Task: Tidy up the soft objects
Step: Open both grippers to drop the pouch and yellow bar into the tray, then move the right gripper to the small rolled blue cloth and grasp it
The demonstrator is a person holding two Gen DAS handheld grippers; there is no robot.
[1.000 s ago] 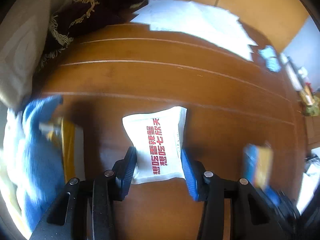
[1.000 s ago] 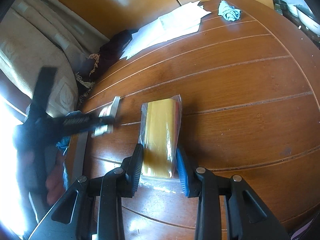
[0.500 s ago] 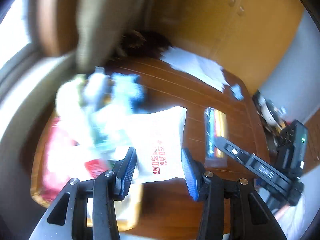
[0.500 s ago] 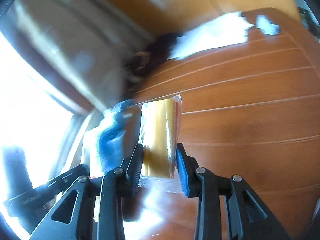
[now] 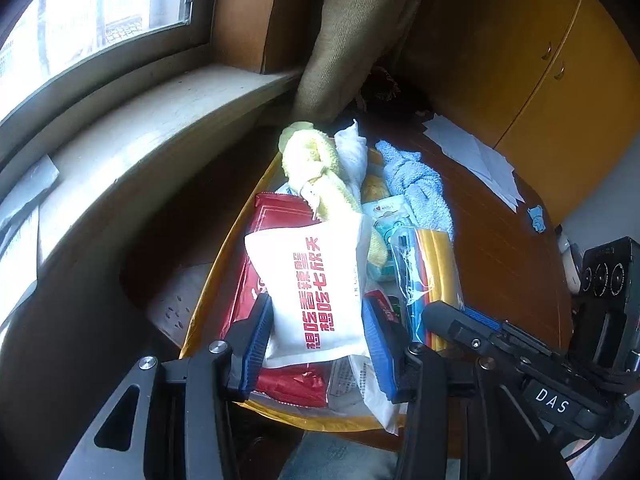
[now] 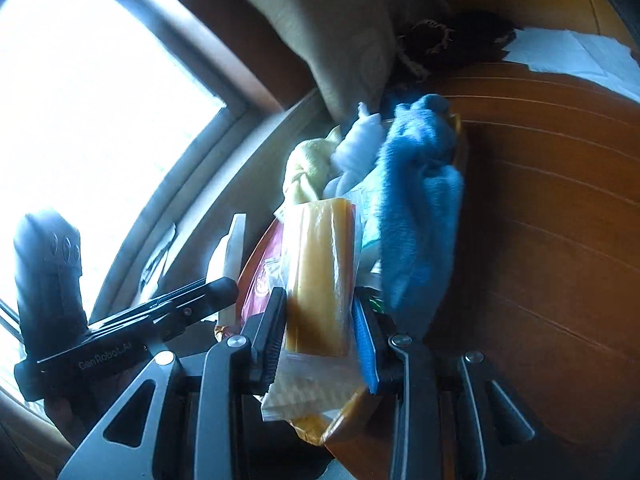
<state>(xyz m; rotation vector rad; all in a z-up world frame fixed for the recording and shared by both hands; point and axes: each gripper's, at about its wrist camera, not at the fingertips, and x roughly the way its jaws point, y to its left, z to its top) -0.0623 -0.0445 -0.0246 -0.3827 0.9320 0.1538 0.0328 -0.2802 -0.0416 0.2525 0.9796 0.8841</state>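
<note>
My left gripper (image 5: 316,312) is shut on a white packet (image 5: 316,292) with red characters and holds it over a yellow tray (image 5: 199,308). The tray is heaped with a yellow towel (image 5: 316,168), a white cloth (image 5: 352,156), a blue towel (image 5: 420,192) and a red packet (image 5: 276,216). Just to its right, my right gripper (image 6: 318,300) is shut on a yellow pack in a clear plastic bag (image 6: 320,264). It holds the pack above the same tray, beside the blue towel (image 6: 420,200). The tray's floor is hidden under the pile.
The tray sits at the edge of a round wooden table (image 5: 500,240), against a window sill (image 5: 140,144) and a beige curtain (image 5: 352,32). White papers (image 5: 472,156), a small blue cloth (image 5: 536,220) and a dark fringed cloth (image 6: 452,44) lie farther back. Yellow cabinets (image 5: 560,80) stand behind.
Both grippers have swung from above the bare table top over to the tray by the window, each still carrying its packet. Their grips have not changed.
</note>
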